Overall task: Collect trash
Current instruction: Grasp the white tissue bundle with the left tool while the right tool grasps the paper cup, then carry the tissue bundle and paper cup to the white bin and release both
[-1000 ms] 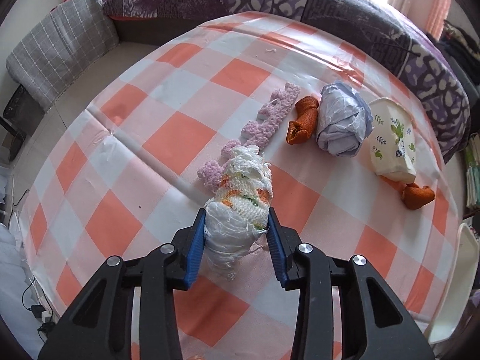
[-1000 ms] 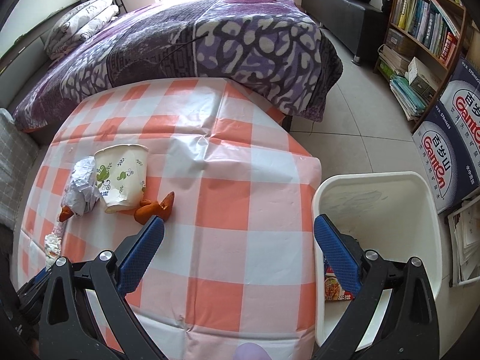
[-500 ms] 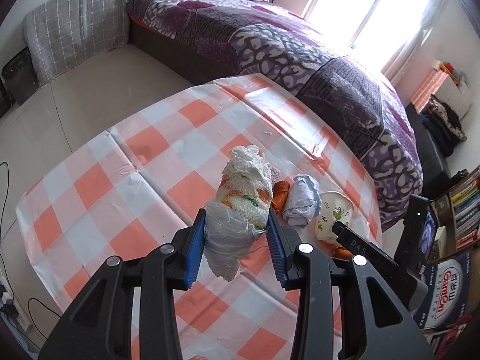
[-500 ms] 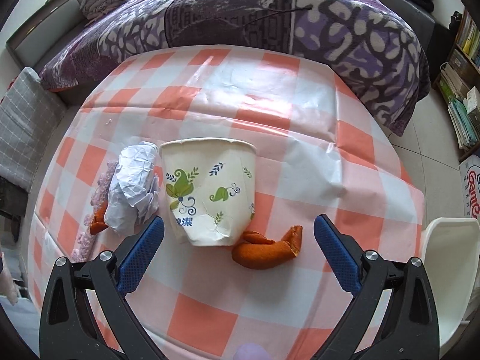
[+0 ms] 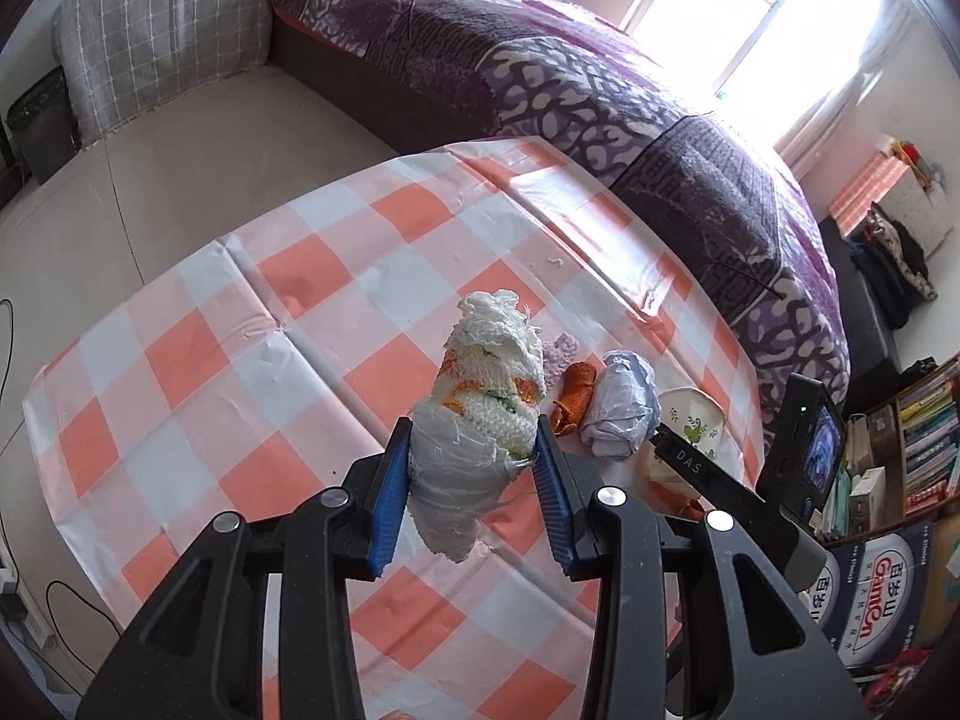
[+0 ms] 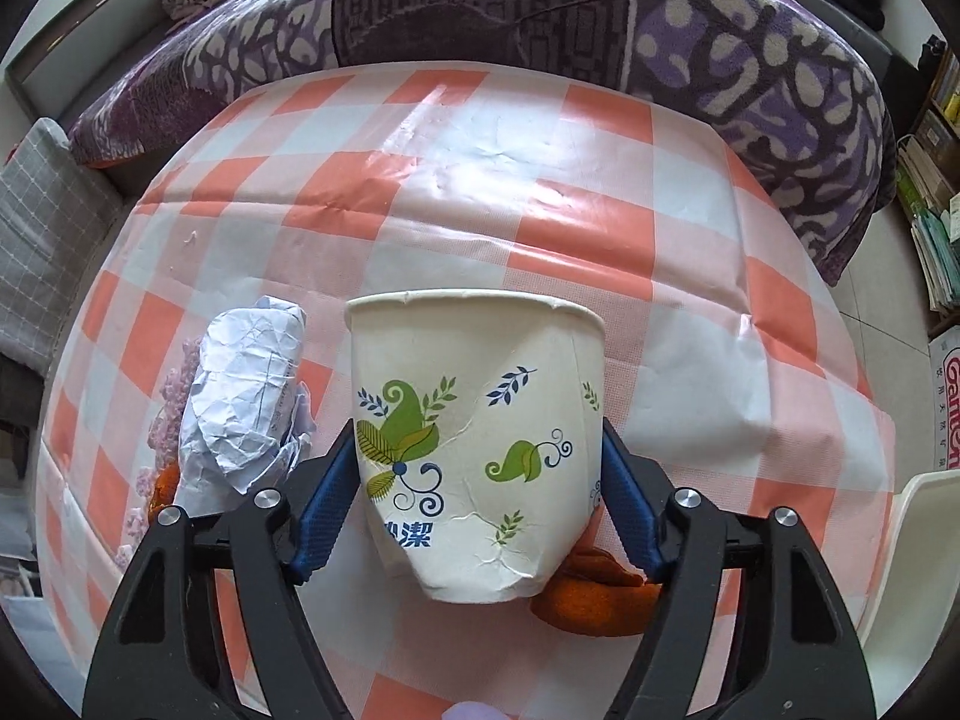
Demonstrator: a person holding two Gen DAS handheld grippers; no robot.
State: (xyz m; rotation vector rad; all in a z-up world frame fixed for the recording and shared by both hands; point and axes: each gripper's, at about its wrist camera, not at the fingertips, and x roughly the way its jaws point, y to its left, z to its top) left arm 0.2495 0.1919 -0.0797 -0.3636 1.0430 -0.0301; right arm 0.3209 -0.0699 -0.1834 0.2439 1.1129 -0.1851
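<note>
My left gripper point(image 5: 474, 480) is shut on a white foam net wrapper point(image 5: 486, 396) with orange and green streaks and holds it above the checked table point(image 5: 240, 360). My right gripper point(image 6: 480, 486) stands around a crumpled paper cup point(image 6: 474, 444) with green leaf print lying on the table; its blue pads point(image 6: 327, 492) touch the cup's sides. A crumpled paper ball point(image 6: 246, 402) lies left of the cup and shows in the left wrist view point(image 5: 621, 414). Orange peel point(image 6: 594, 594) lies under the cup's base; another piece point(image 5: 573, 396) lies by the ball.
A pink knitted strip point(image 6: 171, 396) lies behind the paper ball. A white bin point(image 6: 918, 552) stands off the table's right edge. A purple-blanketed bed point(image 6: 540, 6) lies beyond the table, a bookshelf point(image 5: 906, 450) and boxes at the right.
My right gripper has moved forward and closed in around the paper cup. My left gripper has lifted the foam wrapper a little higher above the table.
</note>
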